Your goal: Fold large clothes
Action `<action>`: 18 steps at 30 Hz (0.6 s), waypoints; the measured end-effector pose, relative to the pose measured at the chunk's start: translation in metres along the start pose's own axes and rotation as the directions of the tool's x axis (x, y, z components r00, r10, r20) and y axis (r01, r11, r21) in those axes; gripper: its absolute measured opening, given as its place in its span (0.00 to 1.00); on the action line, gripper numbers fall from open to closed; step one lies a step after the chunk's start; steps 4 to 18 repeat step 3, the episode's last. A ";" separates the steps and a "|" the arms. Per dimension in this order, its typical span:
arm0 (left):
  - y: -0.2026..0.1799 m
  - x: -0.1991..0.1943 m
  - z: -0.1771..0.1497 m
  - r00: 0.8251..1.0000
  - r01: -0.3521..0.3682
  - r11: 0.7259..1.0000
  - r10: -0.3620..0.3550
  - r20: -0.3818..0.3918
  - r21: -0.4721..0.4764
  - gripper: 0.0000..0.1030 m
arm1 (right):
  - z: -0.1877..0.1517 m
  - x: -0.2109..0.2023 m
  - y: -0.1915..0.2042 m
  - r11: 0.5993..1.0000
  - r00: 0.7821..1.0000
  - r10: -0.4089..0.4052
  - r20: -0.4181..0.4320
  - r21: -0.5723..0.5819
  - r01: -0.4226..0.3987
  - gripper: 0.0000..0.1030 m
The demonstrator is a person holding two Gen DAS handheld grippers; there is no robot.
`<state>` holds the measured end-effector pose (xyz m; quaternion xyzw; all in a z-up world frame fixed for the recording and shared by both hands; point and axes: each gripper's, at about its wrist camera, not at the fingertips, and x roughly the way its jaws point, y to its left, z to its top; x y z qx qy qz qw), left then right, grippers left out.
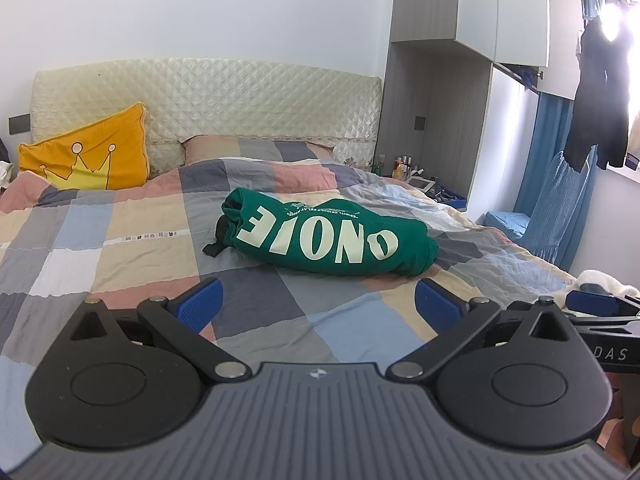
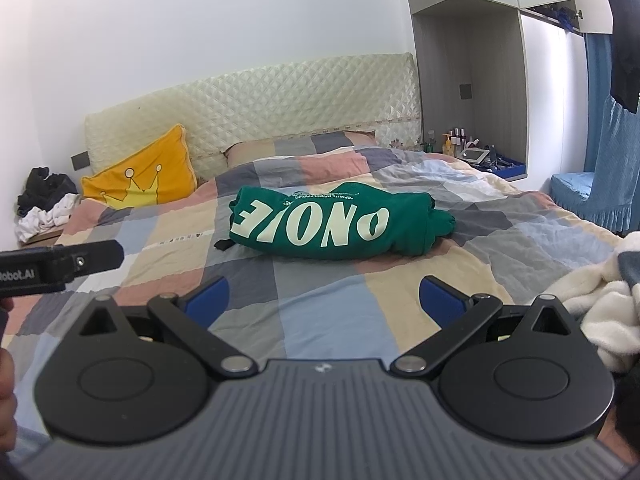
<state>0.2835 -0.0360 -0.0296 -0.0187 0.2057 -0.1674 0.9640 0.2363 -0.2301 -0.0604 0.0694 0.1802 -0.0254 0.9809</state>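
On the patchwork-check quilted bed cover [image 1: 120, 248], the green sweatshirt with large pale lettering [image 1: 324, 236] lies as a compact folded bundle well ahead of your left gripper [image 1: 318, 304] and right gripper [image 2: 324, 300], both spread and empty, which fits either a finished fold or one awaiting tidying.

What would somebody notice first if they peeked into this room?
Most likely the rolled-up green sweatshirt with big pale letters, lying in the middle of the patchwork checked bedspread. Next, the bright yellow cushion with a crown drawing, propped against the quilted cream headboard at the far left. Up close, the left gripper and the right gripper both hang open over the bed, holding nothing.
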 end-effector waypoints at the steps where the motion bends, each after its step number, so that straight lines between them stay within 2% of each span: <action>1: 0.000 0.000 0.000 1.000 0.001 1.000 -0.001 0.000 0.001 1.00 | 0.000 0.000 0.000 1.000 1.000 0.000 0.000 0.001 0.000 1.00; 18: -0.001 -0.001 0.000 1.000 0.001 1.000 -0.001 0.000 0.001 1.00 | -0.001 -0.001 0.000 1.000 1.000 -0.001 0.003 0.001 0.001 1.00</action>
